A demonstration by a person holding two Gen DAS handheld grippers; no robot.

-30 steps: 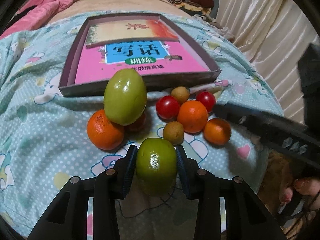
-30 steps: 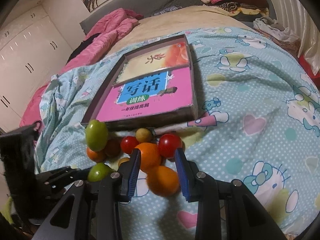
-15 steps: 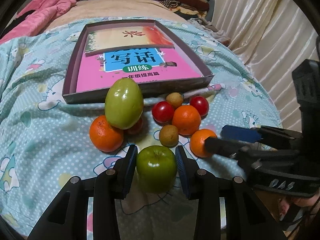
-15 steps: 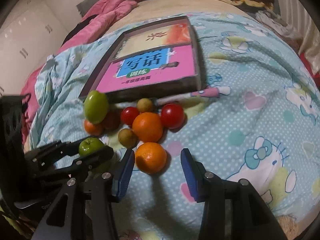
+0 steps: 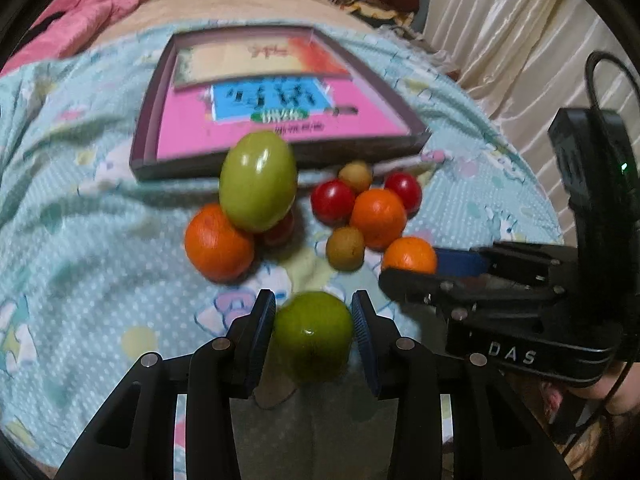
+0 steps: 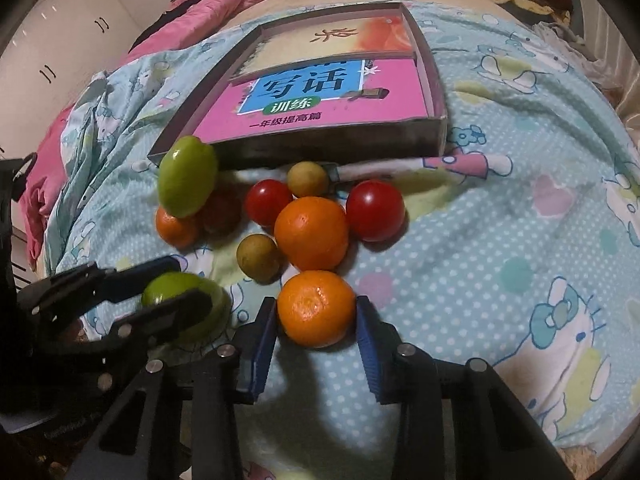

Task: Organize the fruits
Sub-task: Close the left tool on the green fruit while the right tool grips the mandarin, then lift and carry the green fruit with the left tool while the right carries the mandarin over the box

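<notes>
Gripping a green fruit [image 5: 312,336], the left gripper [image 5: 314,334] is clamped on it at the bed's near edge; the right gripper [image 6: 316,320] brackets an orange [image 6: 316,308], pads seemingly touching. Likely next: carry both into the box [image 6: 434,80], whose book cover reads "写话 训练". The right gripper's body reads "DAS".

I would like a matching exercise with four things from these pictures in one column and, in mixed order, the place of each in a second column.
1. small green apple
2. nearest orange
3. pink book
4. large green fruit

a. inside the shallow box
b. between the left claw pads
c. resting on top of other fruit
d. between the right claw pads

Pairs: 1-b, 2-d, 3-a, 4-c
</notes>
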